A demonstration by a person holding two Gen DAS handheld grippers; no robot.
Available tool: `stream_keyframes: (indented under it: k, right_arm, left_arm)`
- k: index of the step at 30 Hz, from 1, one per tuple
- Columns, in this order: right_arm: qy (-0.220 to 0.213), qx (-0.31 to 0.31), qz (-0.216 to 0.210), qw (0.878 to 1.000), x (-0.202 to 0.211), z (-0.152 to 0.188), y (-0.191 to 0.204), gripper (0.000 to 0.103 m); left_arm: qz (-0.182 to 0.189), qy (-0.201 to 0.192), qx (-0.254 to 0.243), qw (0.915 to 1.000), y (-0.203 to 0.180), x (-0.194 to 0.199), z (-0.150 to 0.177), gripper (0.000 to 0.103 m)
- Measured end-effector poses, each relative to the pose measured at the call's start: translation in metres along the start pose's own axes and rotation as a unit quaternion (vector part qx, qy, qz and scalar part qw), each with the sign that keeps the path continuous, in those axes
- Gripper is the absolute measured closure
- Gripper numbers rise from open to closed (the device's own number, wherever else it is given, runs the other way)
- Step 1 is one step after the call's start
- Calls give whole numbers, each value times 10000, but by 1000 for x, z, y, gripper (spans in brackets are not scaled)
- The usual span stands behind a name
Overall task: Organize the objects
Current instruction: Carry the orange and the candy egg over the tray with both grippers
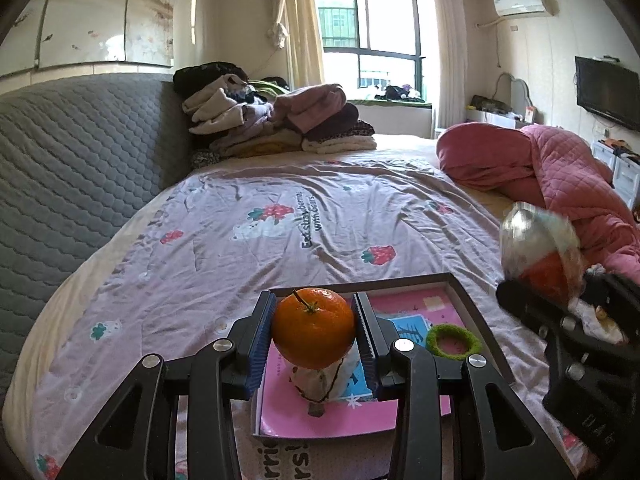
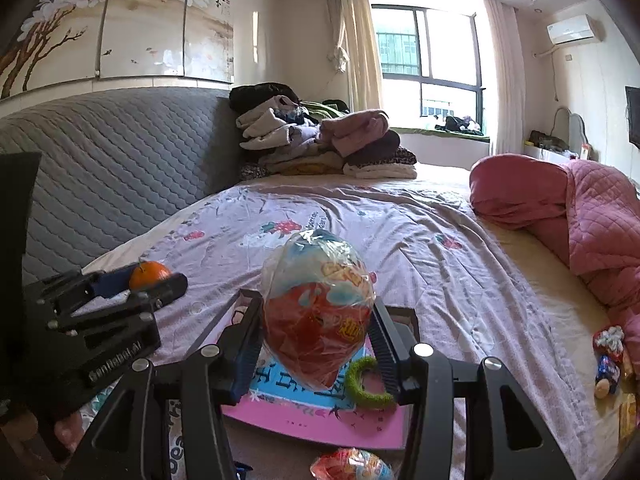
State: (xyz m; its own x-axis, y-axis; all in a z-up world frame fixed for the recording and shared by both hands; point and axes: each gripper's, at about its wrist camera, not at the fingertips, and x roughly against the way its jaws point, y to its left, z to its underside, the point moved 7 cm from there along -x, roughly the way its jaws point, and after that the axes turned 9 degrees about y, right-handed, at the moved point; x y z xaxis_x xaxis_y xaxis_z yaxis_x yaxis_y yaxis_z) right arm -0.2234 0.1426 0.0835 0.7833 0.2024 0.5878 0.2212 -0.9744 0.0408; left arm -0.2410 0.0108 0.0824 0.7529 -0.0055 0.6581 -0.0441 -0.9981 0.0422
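Left wrist view: left gripper (image 1: 314, 334) clenched on the orange (image 1: 313, 333), blue pads (image 1: 262, 332) pressing both flanks, stem up, held above the dark-rimmed tray (image 1: 474, 304). Below the fruit, on the pink book (image 1: 320, 416) lining the tray, a small pale pouch (image 1: 320, 384); to its right, a green ring (image 1: 453, 341). At the right edge, blurred, the right gripper (image 1: 536, 280) with its wrapped load.

To finish well, probably: lower straight down onto a bare patch of the book, clear of pouch and ring, and release only once the orange rests — round fruit, likely to roll on soft bedding.

Right wrist view: right gripper (image 2: 318, 332) grasping a plastic-wrapped snack bag (image 2: 318, 320), crinkly film bulging past the fingers, also above the tray (image 2: 412, 316), the ring (image 2: 366, 386) just beneath. Gentle squeeze advisable; film likely slippery.

Seen only here: another wrapped packet (image 2: 352, 466) on the bedsheet (image 2: 460, 280) in front of the tray, and small toys (image 2: 610, 356) near the pink quilt (image 2: 592, 216) at far right — probably still to be gathered. Seen only from the left: the pouch under the orange.
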Motion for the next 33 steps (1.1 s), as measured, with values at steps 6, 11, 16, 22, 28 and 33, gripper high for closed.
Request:
stream_keyframes:
  k: [6, 11, 16, 22, 28, 33]
  right_arm:
    - [-99, -75, -31, 9999, -2, -11, -4, 52]
    - [-58, -90, 29, 9999, -9, -13, -8, 52]
    - [-63, -80, 102, 9999, -14, -16, -10, 52]
    - [-9, -34, 231, 9997, -25, -16, -15, 52]
    - [110, -19, 273, 9996, -39, -14, -19, 52]
    - [149, 24, 275, 9995, -44, -11, -18, 52]
  left_arm:
    - [13, 45, 13, 10000, -2, -8, -4, 63]
    - [-19, 63, -10, 10000, -4, -15, -8, 63]
    - [-57, 111, -70, 9999, -5, -22, -12, 63]
    - [-83, 113, -66, 9999, -5, -31, -15, 63]
    - [-75, 136, -10, 9999, -2, -42, -18, 63]
    - [19, 225, 7, 9997, 0, -53, -17, 63]
